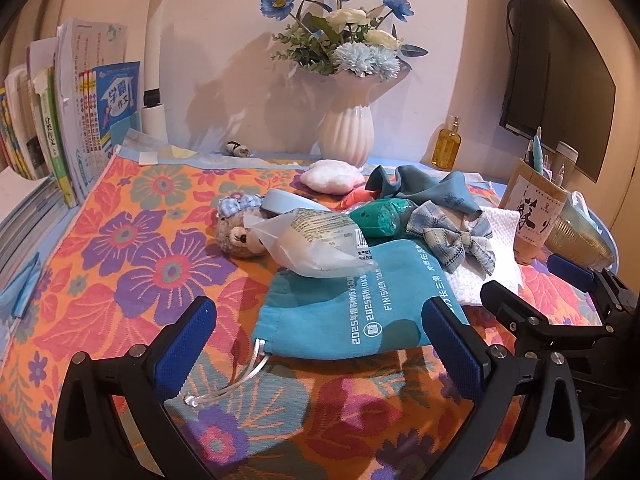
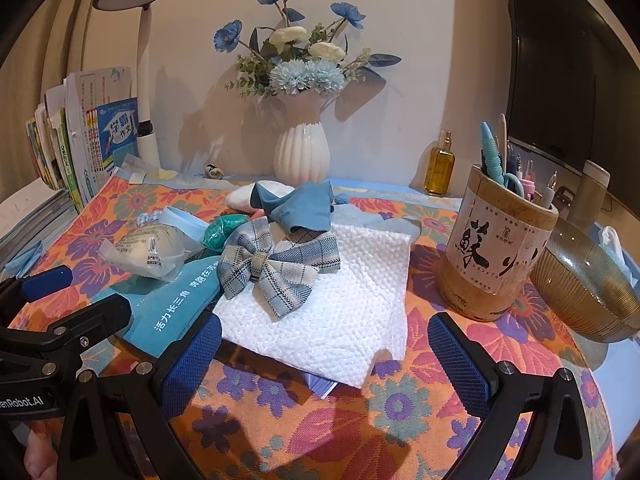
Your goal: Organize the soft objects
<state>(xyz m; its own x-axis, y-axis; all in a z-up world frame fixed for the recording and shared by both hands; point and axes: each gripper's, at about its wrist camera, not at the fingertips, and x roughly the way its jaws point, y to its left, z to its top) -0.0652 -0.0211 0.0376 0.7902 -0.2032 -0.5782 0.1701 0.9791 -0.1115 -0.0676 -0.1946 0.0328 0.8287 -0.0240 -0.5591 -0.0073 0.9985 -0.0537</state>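
A desk [image 1: 120, 288] covered by a bright floral cloth stands against a pale wall, and the soft things lie heaped in its middle, overlapping as if dropped loose, so by my judgement the sorting has hardly begun. Nearest, the left tool [image 1: 320, 344] hangs low with its 2 blue pads spread wide and nothing between them, straddling the near end of the teal drawstring pouch [image 1: 340, 312], whose white cord trails toward the camera; the pose suggests this pouch is the likely first pick. The right tool [image 2: 324, 364] sits just beside it on the right, likewise released and empty, its pads framing the near edge of the folded white cloth [image 2: 340, 312]. A plaid bow [image 2: 264, 268] rests on top of that cloth. Left of the bow, a clear plastic packet [image 1: 316, 240] lies across the far end of the pouch and partly covers a small plush bear [image 1: 236, 236]. Behind them lie a green mesh ball [image 1: 380, 216], a blue-grey fabric piece [image 1: 440, 192] and a white fluffy pad [image 1: 332, 176]. On the right stand a bamboo pen holder [image 2: 492, 256] and a ribbed bowl [image 2: 588, 292]; at the far edge stand a white vase [image 2: 302, 152] of blue flowers and an amber bottle [image 2: 439, 166], with books [image 1: 60, 120] stacked on the left.
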